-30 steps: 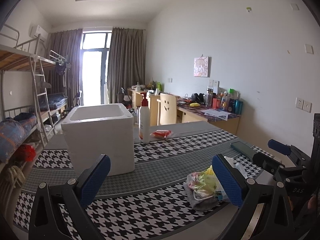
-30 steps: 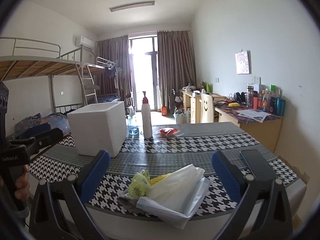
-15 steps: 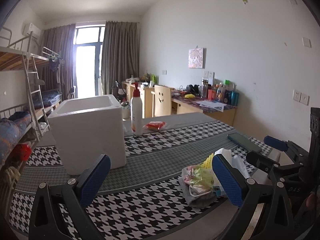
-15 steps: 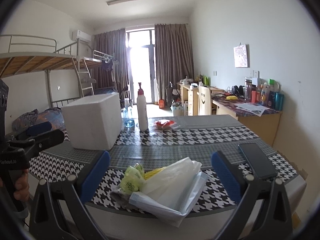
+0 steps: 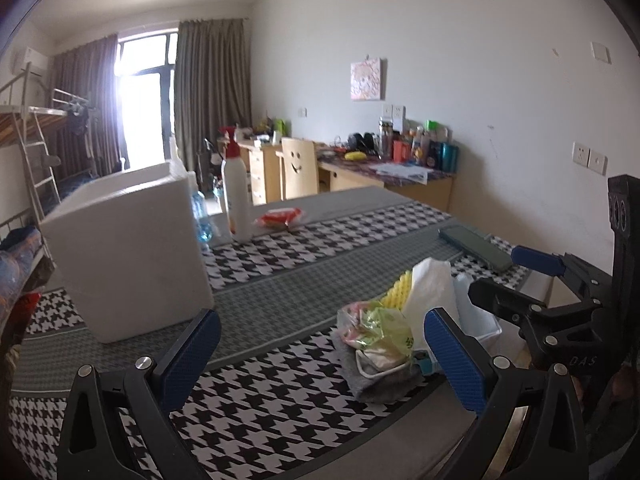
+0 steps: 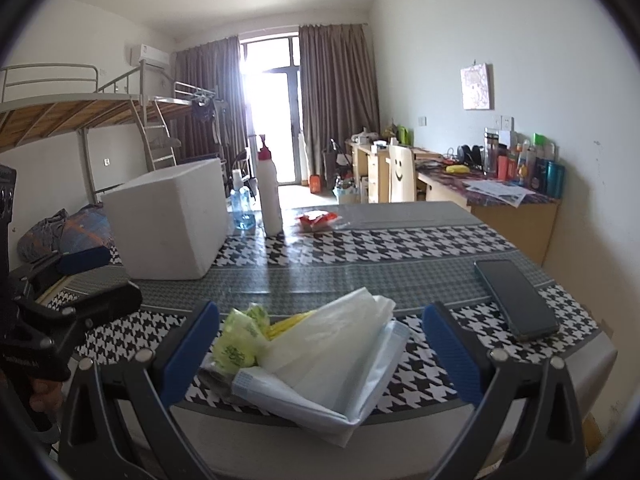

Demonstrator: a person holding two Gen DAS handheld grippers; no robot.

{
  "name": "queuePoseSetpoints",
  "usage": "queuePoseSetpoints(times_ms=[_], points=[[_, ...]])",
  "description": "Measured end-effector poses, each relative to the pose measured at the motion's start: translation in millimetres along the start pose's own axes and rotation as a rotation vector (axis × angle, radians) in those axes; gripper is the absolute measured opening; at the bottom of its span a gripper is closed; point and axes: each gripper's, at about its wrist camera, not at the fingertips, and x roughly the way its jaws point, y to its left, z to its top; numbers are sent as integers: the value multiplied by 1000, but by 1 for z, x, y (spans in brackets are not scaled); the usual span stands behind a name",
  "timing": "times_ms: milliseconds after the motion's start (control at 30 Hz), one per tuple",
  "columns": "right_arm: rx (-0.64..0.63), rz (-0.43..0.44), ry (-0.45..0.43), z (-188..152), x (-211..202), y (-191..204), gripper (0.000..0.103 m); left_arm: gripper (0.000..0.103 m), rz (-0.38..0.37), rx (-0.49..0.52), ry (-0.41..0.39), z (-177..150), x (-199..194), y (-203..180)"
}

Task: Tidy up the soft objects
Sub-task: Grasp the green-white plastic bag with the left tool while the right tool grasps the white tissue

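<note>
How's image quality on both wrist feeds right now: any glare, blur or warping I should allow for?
Left wrist view: the window blows out white, the foam box looks slightly smeared, and walls bow toward the rim. Right wrist view: the same backlight flares, the pile of soft items is sharp, and the table edge curves.

Both grippers are black frames with silver screws. The left gripper point(image 5: 322, 354) and right gripper point(image 6: 320, 346) carry textured blue pads point(image 5: 454, 360).
</note>
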Motion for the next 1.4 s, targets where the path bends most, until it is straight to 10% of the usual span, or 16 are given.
queuePoseSetpoints(times_ms=[800, 1400], points=[[35, -72, 74, -8, 19, -27, 98, 99, -58, 6, 156, -1, 74, -24], [67, -51, 96, -10, 25, -35, 98, 48, -107, -16, 250, -10, 96, -27]])
